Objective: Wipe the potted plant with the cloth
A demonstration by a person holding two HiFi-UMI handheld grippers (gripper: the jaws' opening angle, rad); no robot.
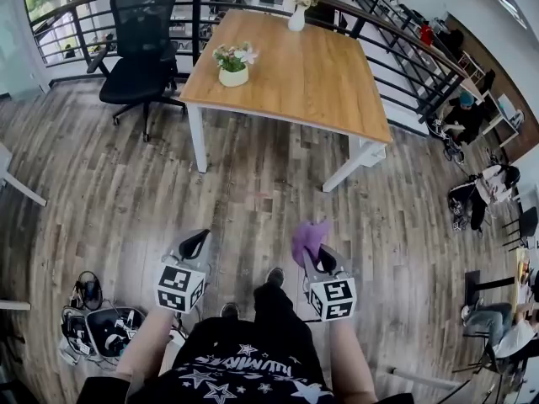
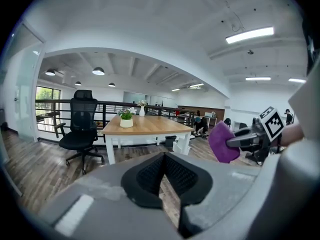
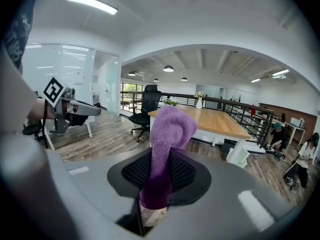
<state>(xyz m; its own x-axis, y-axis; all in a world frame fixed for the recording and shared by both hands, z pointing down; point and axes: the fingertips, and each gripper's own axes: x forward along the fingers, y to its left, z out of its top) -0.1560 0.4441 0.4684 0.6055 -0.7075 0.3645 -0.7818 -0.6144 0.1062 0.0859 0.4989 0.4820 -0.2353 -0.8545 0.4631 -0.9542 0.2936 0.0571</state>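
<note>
Head view — office chair [image 1: 139, 45] beside table [image 1: 320, 74], vase [image 1: 296, 17] beyond potted plant [image 1: 233, 64].

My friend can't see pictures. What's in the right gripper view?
The right gripper pinches a purple cloth that sticks up between its jaws. Beyond stand a wooden table with a small potted plant and a black office chair.

Your cloth [image 1: 308, 237] is purple. The far potted plant [image 1: 233, 67] has a white pot on a brown table [image 1: 320, 82].
</note>
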